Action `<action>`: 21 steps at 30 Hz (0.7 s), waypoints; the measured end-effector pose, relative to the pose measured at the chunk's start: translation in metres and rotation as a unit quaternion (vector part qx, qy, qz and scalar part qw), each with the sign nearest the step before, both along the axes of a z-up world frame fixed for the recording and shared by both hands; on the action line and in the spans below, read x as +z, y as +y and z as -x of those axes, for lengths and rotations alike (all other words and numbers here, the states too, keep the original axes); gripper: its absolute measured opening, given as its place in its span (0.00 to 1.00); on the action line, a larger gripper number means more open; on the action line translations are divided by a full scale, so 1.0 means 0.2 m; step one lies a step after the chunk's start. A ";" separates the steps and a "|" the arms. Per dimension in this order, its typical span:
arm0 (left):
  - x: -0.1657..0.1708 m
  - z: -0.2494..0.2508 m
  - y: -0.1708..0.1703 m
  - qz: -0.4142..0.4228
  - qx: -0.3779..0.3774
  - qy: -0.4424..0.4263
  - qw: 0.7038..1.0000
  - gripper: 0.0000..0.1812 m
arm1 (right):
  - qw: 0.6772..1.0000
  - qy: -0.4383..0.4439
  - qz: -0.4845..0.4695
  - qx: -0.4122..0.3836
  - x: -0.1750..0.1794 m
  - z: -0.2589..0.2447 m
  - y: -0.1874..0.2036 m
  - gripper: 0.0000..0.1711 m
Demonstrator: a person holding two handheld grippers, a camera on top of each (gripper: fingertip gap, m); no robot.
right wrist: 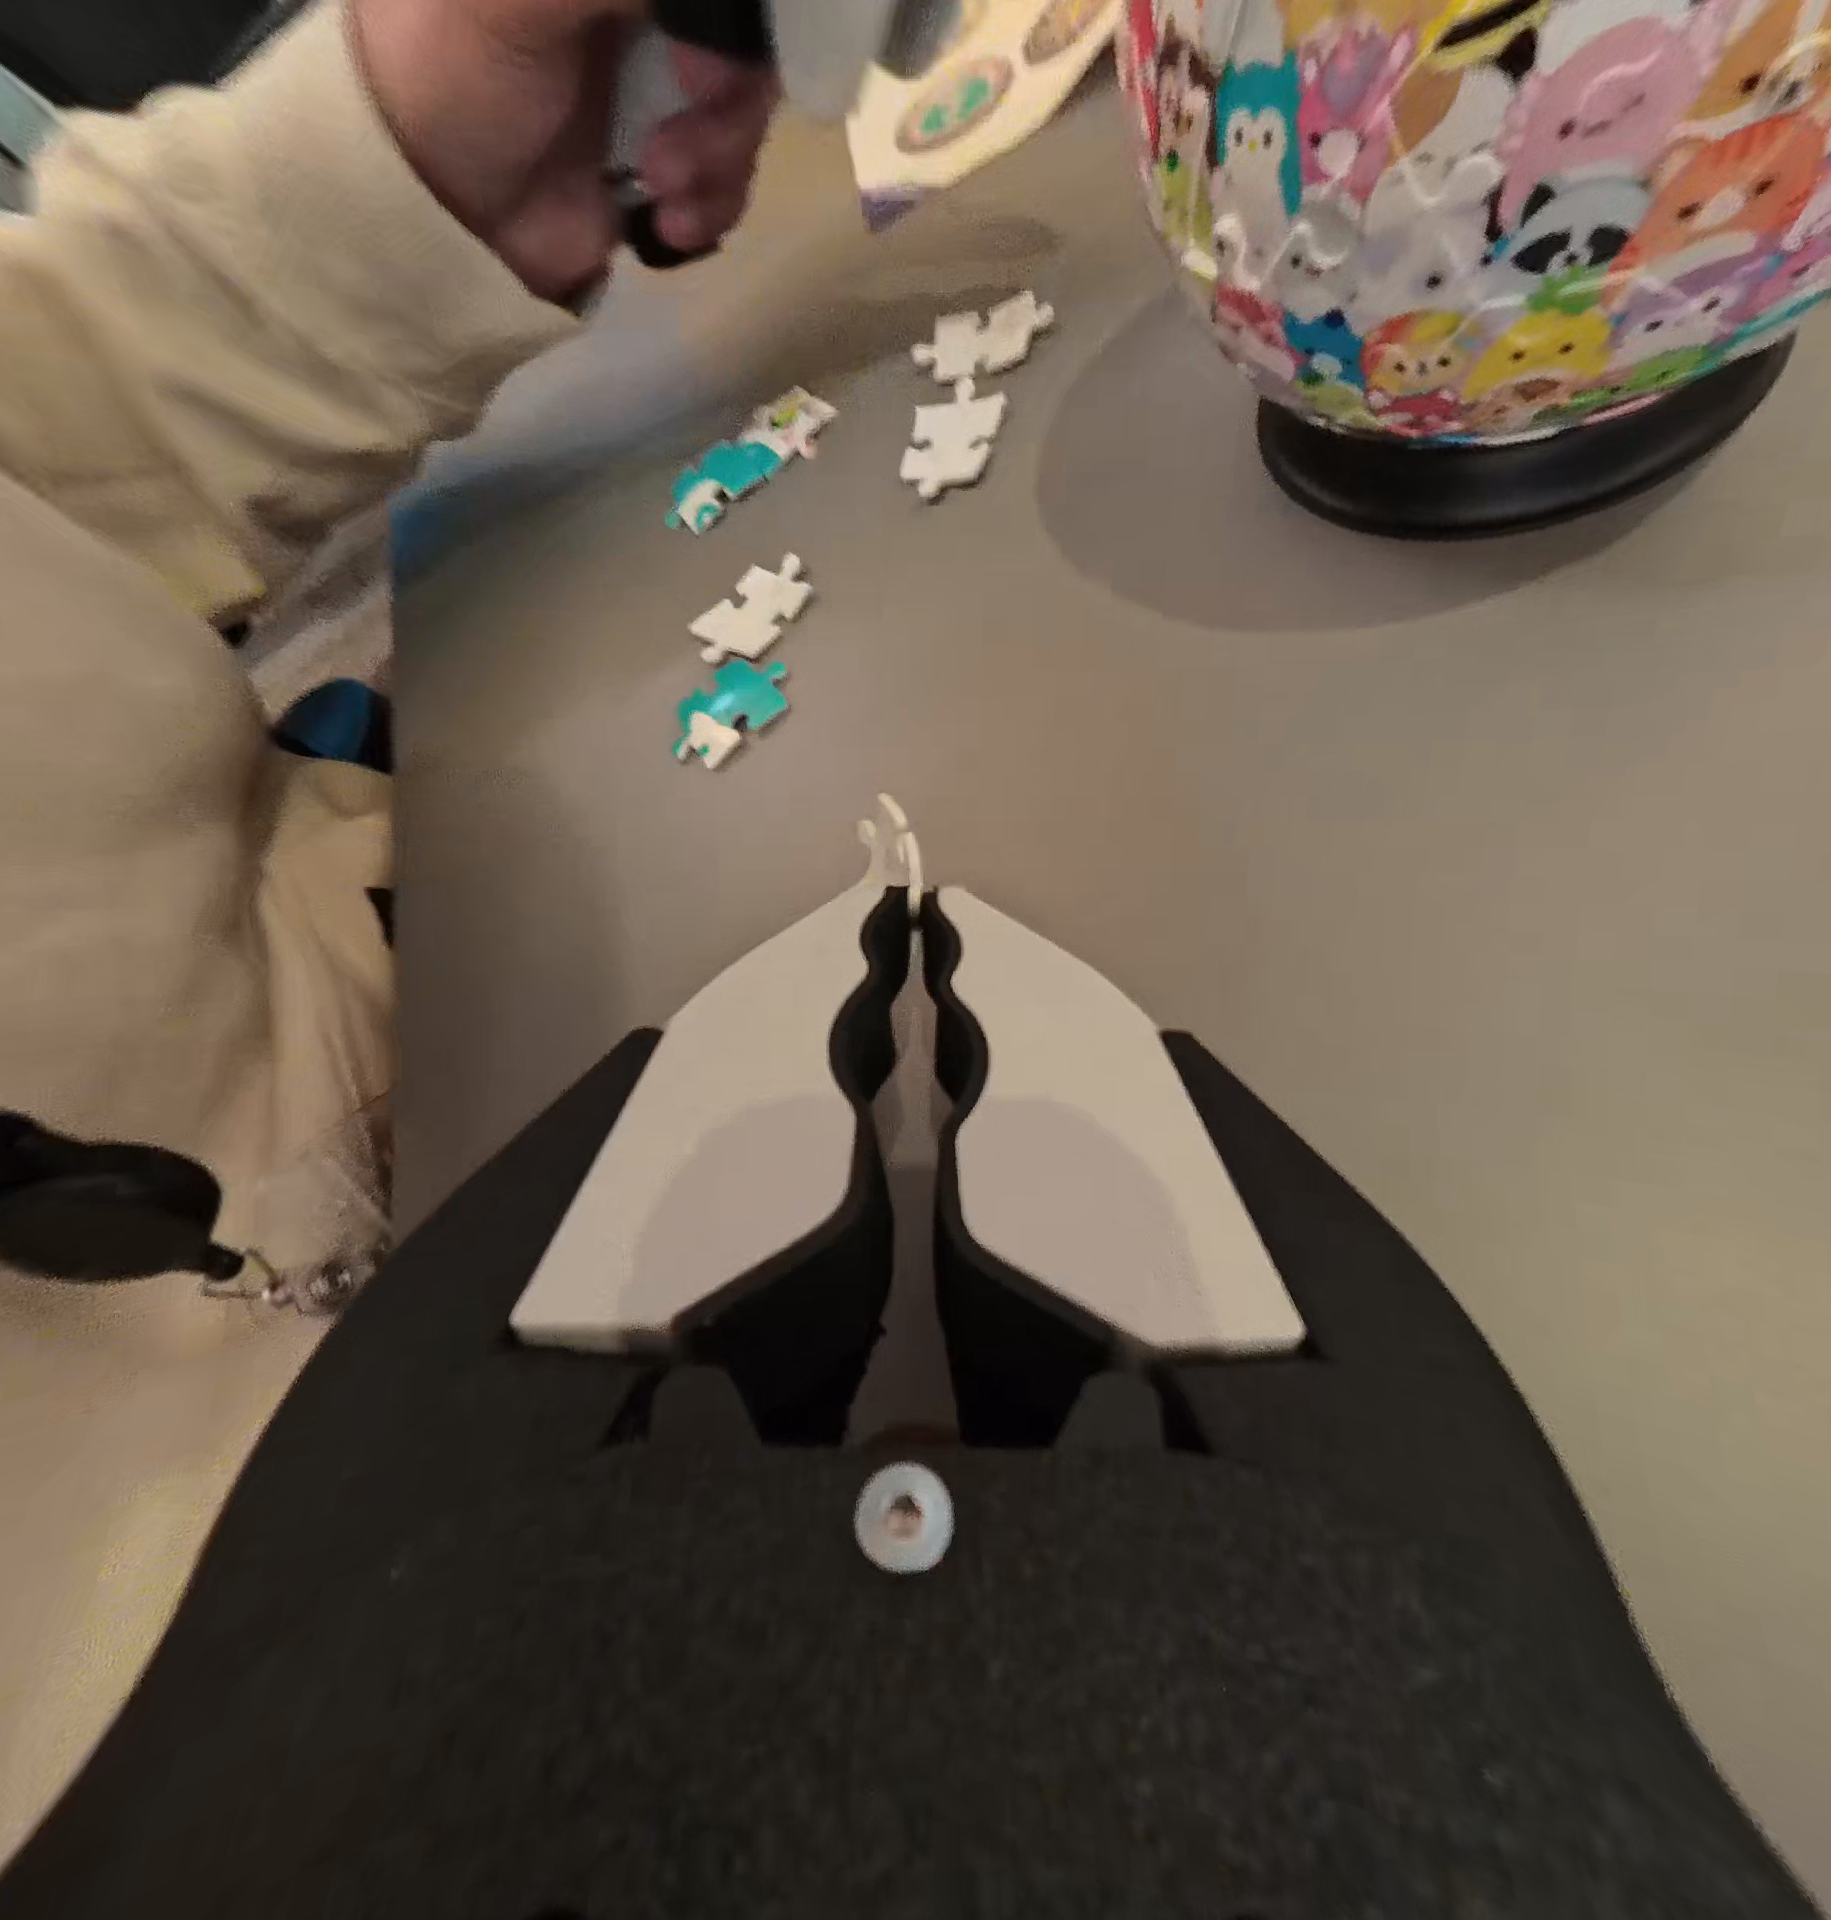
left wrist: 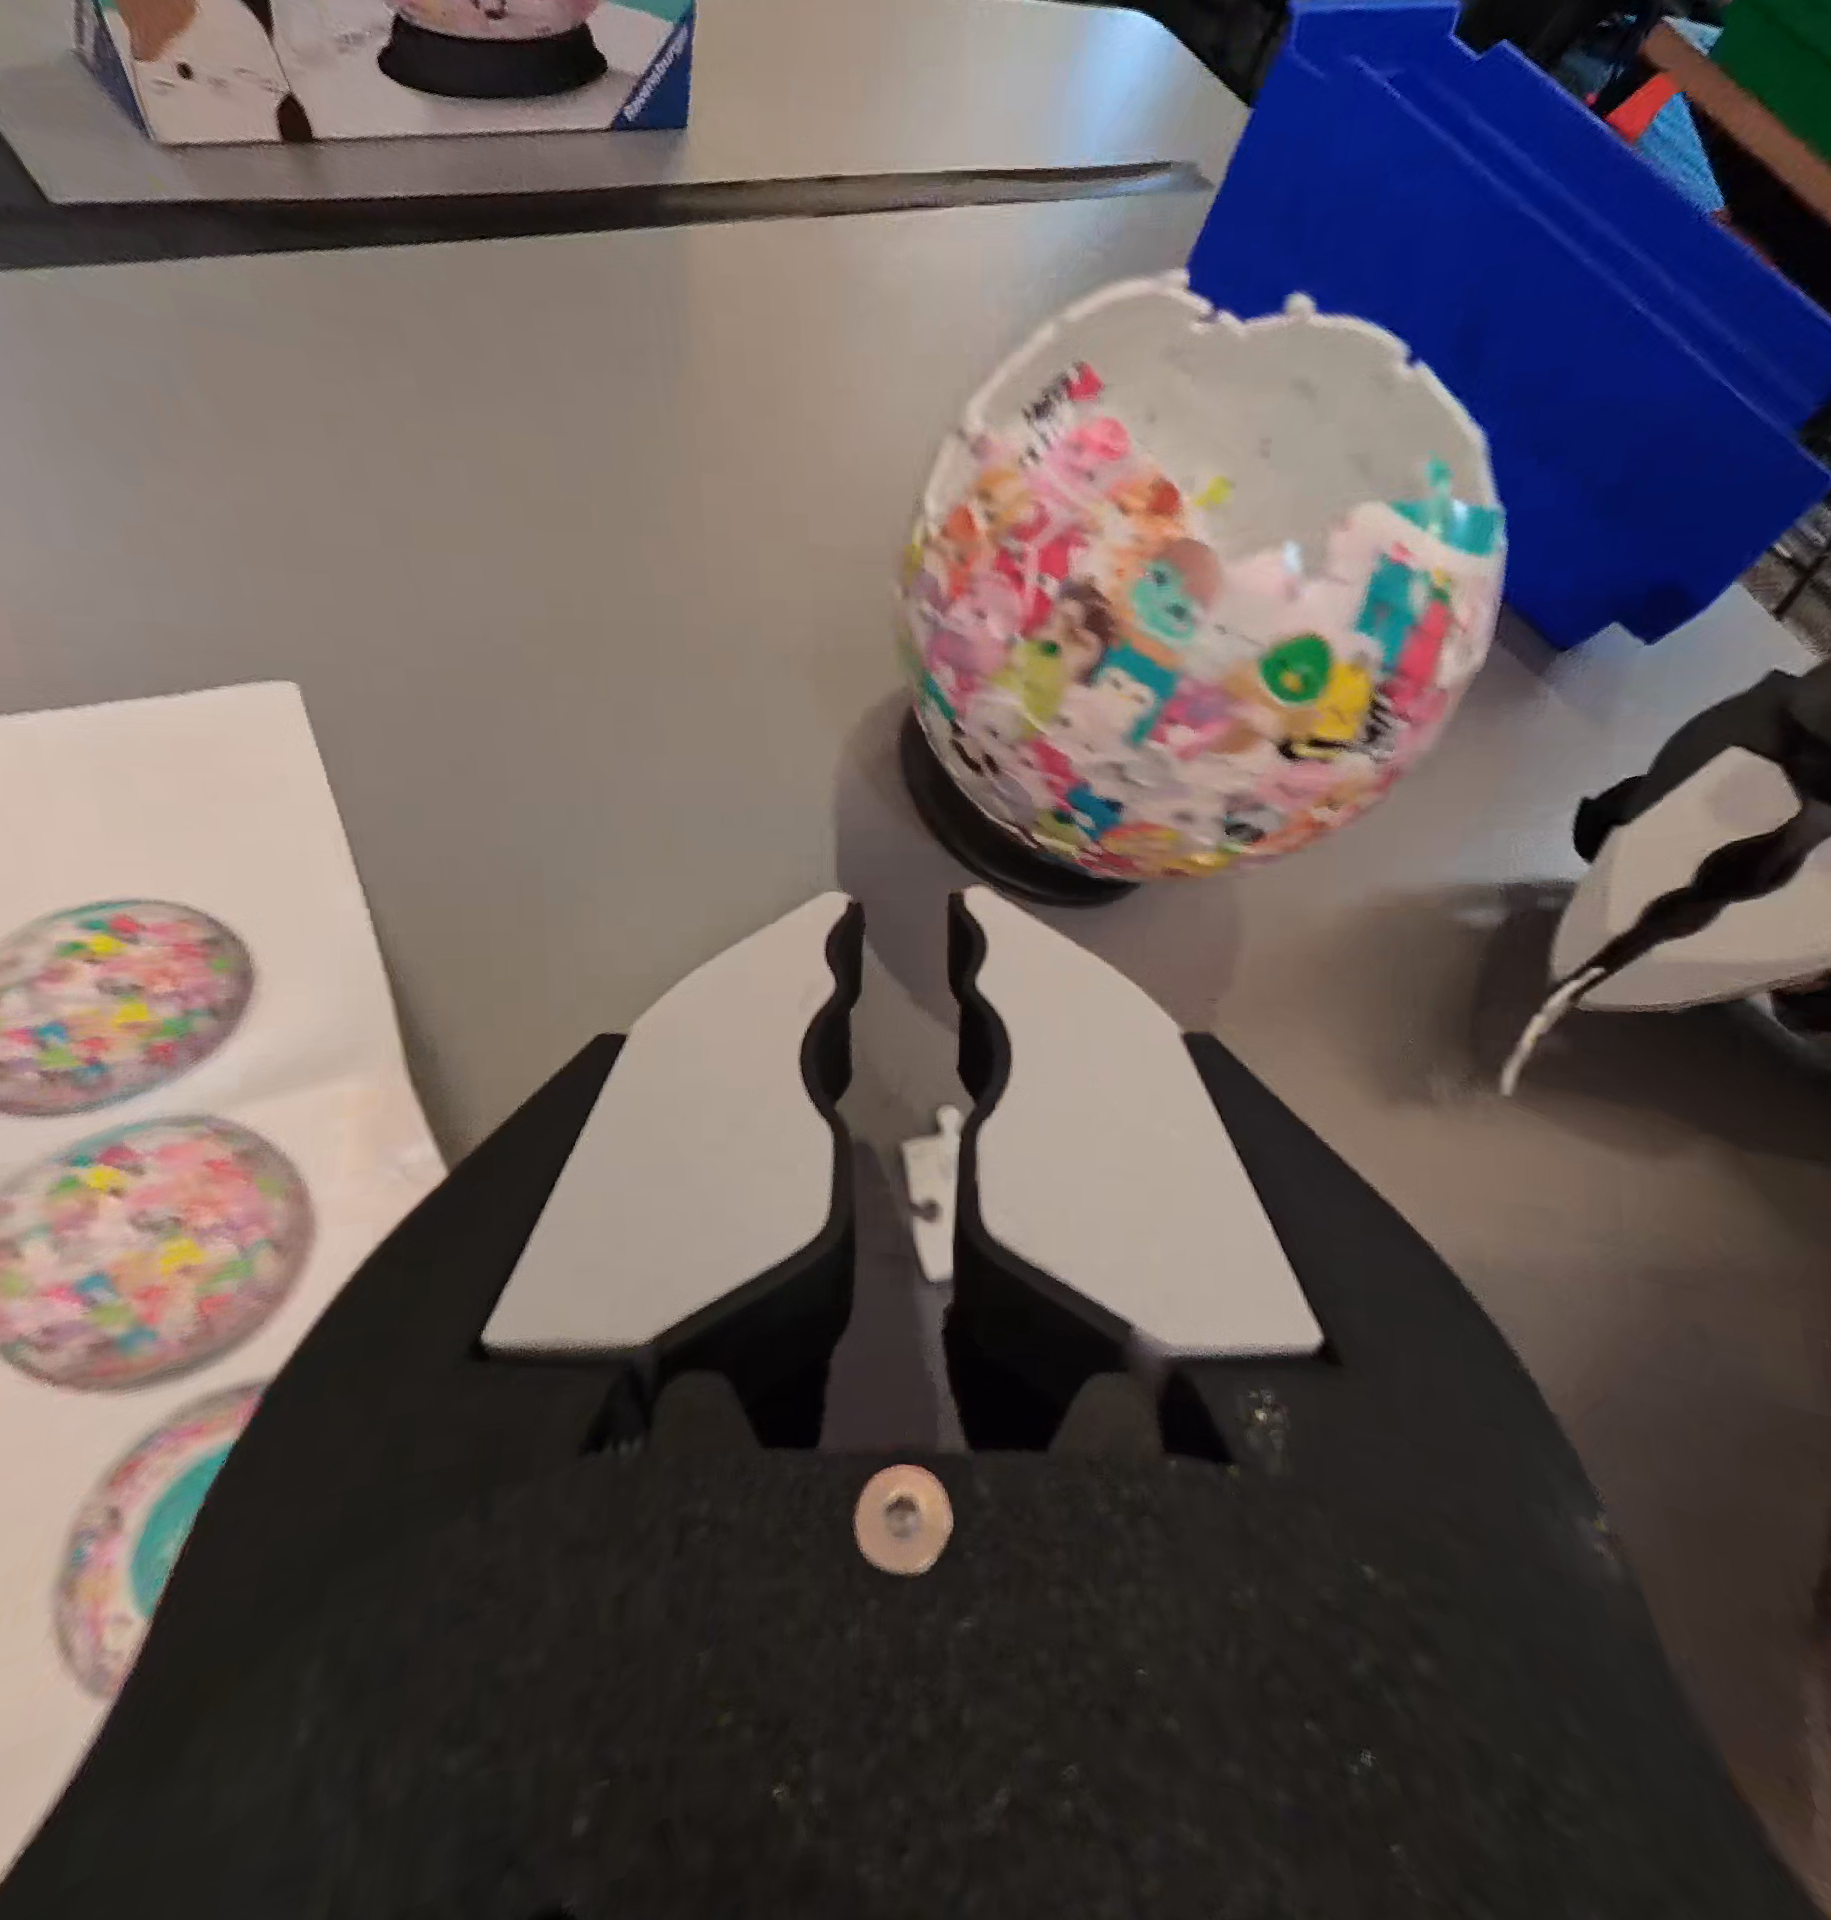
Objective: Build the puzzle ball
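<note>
The puzzle ball (left wrist: 1202,644) stands on a black ring stand (left wrist: 994,842), its top open with a jagged rim; it is colourful outside and white inside. It also shows in the right wrist view (right wrist: 1513,208) at top right. My left gripper (left wrist: 906,914) is open and empty, above the table just in front of the ball. A white piece (left wrist: 932,1195) lies on the table below its fingers. My right gripper (right wrist: 916,894) is shut on a thin white puzzle piece (right wrist: 893,847) held edge-on. It shows right of the ball in the left wrist view (left wrist: 1669,914).
Several loose white and teal pieces (right wrist: 755,613) lie on the grey table (right wrist: 1306,831). A picture sheet (left wrist: 111,935) lies at left, the puzzle box (left wrist: 371,73) at the back, a blue bin (left wrist: 1513,343) behind the ball. A person's cream sleeve (right wrist: 163,416) is at left. One gripper's finger ends stand about 20 cm off the other's.
</note>
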State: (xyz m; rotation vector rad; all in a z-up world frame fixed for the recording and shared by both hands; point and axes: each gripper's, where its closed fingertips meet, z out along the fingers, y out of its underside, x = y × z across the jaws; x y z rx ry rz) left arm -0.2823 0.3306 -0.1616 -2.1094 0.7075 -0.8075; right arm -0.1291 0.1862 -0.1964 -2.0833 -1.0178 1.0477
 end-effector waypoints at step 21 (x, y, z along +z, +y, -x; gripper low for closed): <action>0.19 -0.07 -0.11 -0.103 -0.182 -0.158 0.965 0.13 | 0.797 -0.256 -0.535 0.115 0.90 0.15 0.90 0.01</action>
